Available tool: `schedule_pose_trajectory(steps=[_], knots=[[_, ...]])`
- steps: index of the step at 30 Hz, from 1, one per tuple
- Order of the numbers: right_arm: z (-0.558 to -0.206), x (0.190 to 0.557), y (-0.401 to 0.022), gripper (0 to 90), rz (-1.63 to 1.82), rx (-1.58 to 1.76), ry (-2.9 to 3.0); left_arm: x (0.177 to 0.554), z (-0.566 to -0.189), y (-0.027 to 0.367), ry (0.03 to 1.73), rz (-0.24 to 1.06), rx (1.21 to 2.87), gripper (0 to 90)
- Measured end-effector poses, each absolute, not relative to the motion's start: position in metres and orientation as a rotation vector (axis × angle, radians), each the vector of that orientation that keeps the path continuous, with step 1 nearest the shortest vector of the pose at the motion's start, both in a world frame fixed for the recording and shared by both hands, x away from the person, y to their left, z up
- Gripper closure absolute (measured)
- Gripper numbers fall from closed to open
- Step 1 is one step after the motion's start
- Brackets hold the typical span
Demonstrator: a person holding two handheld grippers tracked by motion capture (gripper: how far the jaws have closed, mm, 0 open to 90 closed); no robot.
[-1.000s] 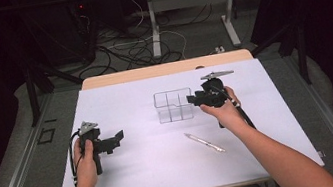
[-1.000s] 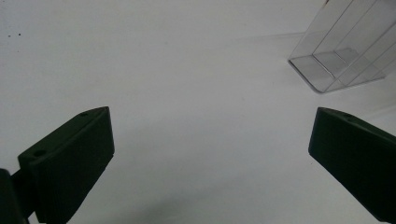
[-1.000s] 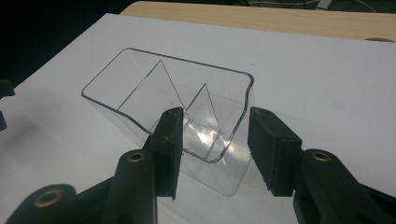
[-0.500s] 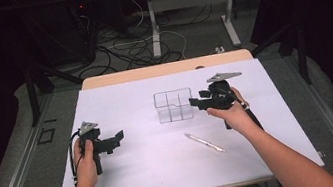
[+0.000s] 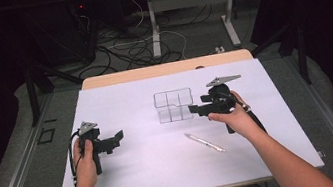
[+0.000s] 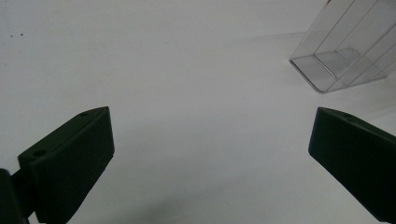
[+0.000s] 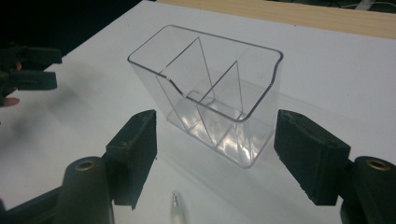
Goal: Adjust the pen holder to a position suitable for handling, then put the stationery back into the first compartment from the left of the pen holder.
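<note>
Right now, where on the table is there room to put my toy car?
Bare sheet lies between the left gripper and the clear box, and along the near edge below the pen. It gets crowded where the right gripper, jaws just opening, sits beside the box.

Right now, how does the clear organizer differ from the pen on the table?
The clear organizer stands upright with its open top up, while the pen lies flat. The organizer is see-through and boxy with inner dividers; the pen is slim and whitish. The organizer sits just off the right gripper, whose jaws have just been opening with nothing between them; the pen lies nearer the person. Both rest on the white table.
</note>
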State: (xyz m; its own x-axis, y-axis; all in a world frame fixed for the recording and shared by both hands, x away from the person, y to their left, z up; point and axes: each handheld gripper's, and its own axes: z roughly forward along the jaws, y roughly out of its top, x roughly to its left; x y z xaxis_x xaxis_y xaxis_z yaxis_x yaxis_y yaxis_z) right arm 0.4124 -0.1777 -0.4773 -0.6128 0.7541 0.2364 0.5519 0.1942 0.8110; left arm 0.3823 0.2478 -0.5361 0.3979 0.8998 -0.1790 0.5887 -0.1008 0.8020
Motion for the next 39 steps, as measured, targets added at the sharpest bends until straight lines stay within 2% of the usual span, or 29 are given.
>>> schedule_pose_trajectory(steps=[3, 8, 17, 26, 39], knots=[[-0.478, 0.411, -0.173, 25.4, 1.351, 1.241, 2.284, 0.382, -0.536, 0.249, 1.296, 0.451, 1.803, 0.2], [-0.479, 0.409, -0.167, 23.8, 1.323, 1.208, 2.343, 0.382, -0.536, 0.249, 1.301, 0.450, 1.793, 0.2], [-0.485, 0.408, -0.161, 23.9, 1.214, 1.137, 2.415, 0.380, -0.536, 0.251, 1.300, 0.455, 1.795, 0.2], [-0.494, 0.409, -0.148, 28.1, 1.098, 1.129, 2.539, 0.377, -0.537, 0.255, 1.307, 0.458, 1.786, 0.2], [-0.507, 0.408, -0.141, 50.7, 0.920, 1.166, 2.689, 0.376, -0.537, 0.254, 1.304, 0.459, 1.808, 0.2]])
